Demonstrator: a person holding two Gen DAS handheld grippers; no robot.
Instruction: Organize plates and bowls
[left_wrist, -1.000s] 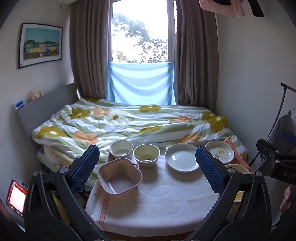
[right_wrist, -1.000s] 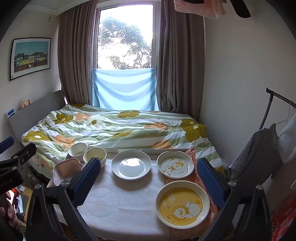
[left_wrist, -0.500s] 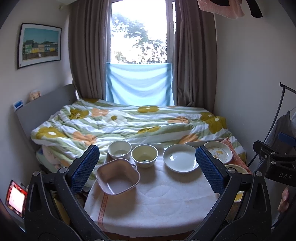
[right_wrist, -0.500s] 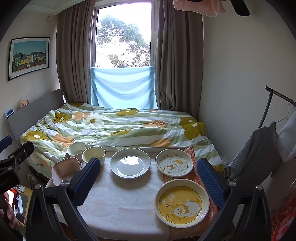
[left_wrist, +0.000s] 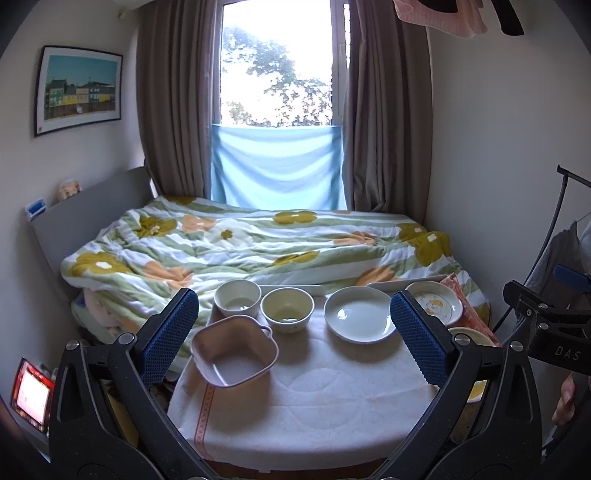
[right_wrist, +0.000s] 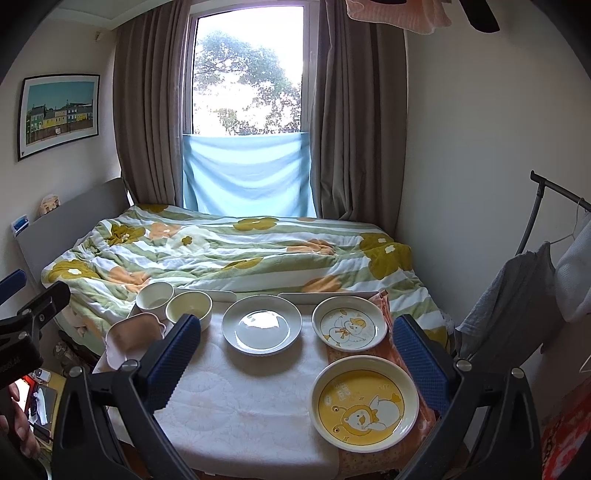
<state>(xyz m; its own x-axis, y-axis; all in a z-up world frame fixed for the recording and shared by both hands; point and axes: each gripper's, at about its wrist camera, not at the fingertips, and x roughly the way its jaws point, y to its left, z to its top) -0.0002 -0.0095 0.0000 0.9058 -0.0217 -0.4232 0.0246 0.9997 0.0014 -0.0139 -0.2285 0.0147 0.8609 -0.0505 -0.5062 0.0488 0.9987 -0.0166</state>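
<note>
On the cloth-covered table (left_wrist: 314, 398) stand a pink square dish (left_wrist: 234, 356), a white bowl (left_wrist: 237, 297), a pale yellow bowl (left_wrist: 287, 309), a plain white plate (left_wrist: 360, 319) and a small duck plate (left_wrist: 437, 304). In the right wrist view a large yellow duck plate (right_wrist: 365, 404) lies at the front right, with the small duck plate (right_wrist: 349, 328), the white plate (right_wrist: 261, 324) and the bowls behind. My left gripper (left_wrist: 293, 336) is open and empty, hovering before the dishes. My right gripper (right_wrist: 295, 354) is open and empty above the table's front.
A bed with a floral quilt (left_wrist: 258, 251) lies right behind the table. A clothes rack with hanging garments (right_wrist: 535, 266) stands at the right. A lit screen (left_wrist: 31, 397) sits low on the left. Curtains and a window fill the back wall.
Both grippers have drifted slightly; the dishes appear a touch further left in the views. Nothing was taken hold of or moved.
</note>
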